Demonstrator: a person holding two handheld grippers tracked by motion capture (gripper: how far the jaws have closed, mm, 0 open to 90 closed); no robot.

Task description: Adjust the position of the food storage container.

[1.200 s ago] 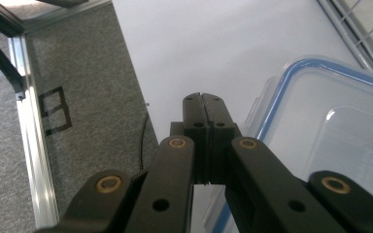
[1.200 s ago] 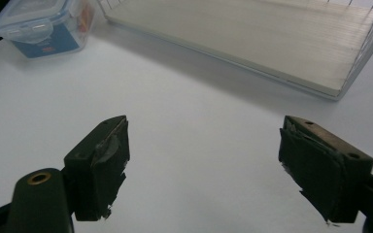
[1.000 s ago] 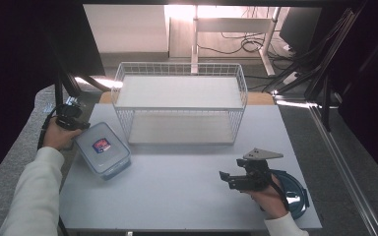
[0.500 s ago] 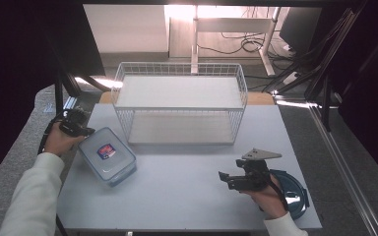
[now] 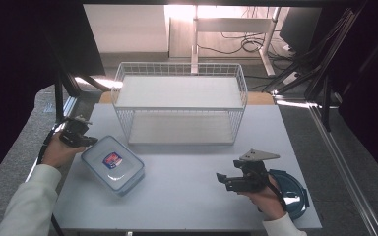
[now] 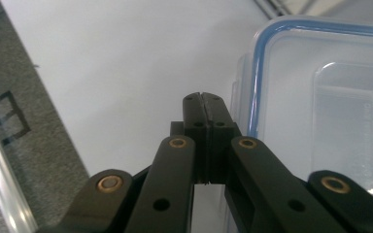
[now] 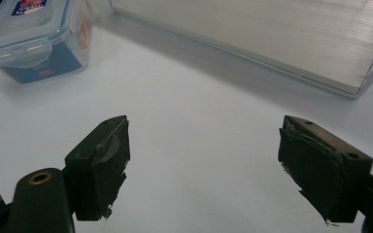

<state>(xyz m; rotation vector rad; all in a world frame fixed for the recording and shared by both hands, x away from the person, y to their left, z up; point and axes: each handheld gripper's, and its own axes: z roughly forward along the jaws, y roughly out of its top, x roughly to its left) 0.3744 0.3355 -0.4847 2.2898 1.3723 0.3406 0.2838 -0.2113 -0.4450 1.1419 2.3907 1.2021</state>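
A clear plastic container (image 5: pixel 112 163) with a blue-sealed lid and a red-and-blue label lies on the white table (image 5: pixel 187 196) at the front left. My left gripper (image 5: pixel 87 139) is shut with nothing between its jaws, and its tips are against the container's left corner. In the left gripper view the shut tips (image 6: pixel 202 98) lie right beside the container's (image 6: pixel 320 97) blue-edged rim. My right gripper (image 5: pixel 225 182) hovers open over the front right of the table. Its fingers (image 7: pixel 102 155) stand wide apart over bare table, with the container (image 7: pixel 34 39) far off.
A white wire rack (image 5: pixel 179 103) with two shelves stands at the back middle of the table; its lower shelf (image 7: pixel 272 39) lies ahead of the right gripper. A dark blue round lid (image 5: pixel 293 196) lies under the right hand near the front right corner.
The left hand has moved toward the front edge, and the container has slid ahead of it toward the front right and turned a little. The right gripper has stayed put.
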